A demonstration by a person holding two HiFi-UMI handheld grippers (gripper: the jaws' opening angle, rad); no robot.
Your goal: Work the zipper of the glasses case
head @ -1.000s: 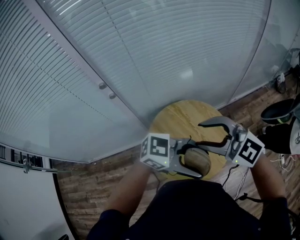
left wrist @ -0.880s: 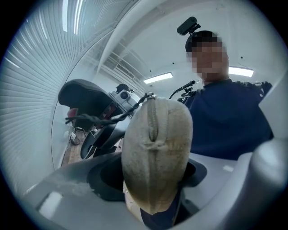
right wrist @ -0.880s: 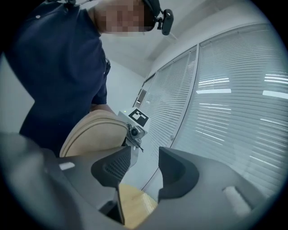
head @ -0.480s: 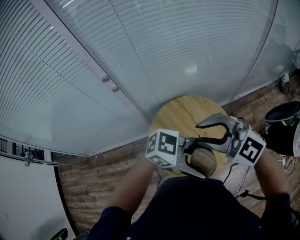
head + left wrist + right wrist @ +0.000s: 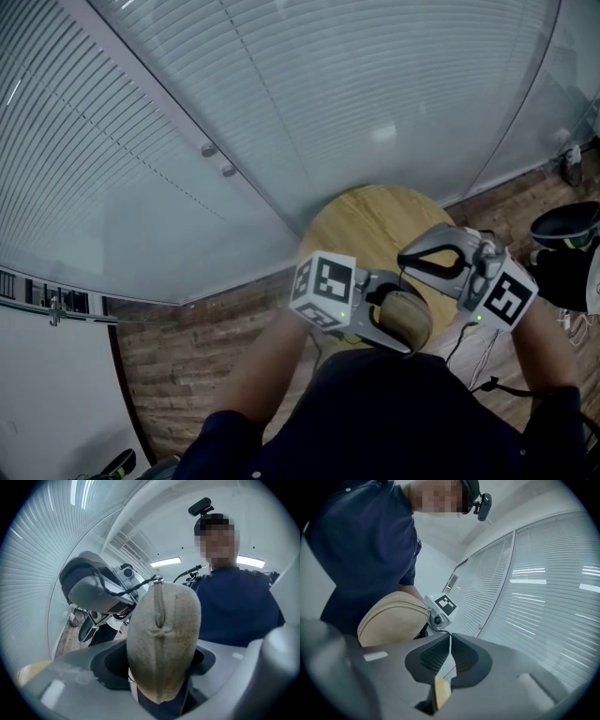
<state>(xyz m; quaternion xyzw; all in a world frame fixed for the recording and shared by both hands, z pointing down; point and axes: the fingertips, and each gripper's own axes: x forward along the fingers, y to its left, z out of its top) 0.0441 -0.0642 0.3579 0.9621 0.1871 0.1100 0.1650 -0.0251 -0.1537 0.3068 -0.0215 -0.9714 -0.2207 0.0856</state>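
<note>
Above table (image 5: 361, 230): case (image 5: 161, 630) in left claw (image 5: 161, 663)

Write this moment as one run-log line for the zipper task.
left gripper: jaws clamped on glasses case | right gripper: jaws just closed beside glasses case, nothing clearly gripped | glasses case: held above table

Below you stands a round light-wood table (image 5: 361, 220) on a brown wood-plank floor (image 5: 187, 347). Just behind it runs a frosted glass wall with white horizontal blinds (image 5: 375, 94). Two small round metal knobs (image 5: 208, 150) sit on that glass, up to your left. A long white ceiling strip light (image 5: 165, 562) glows overhead.
</note>
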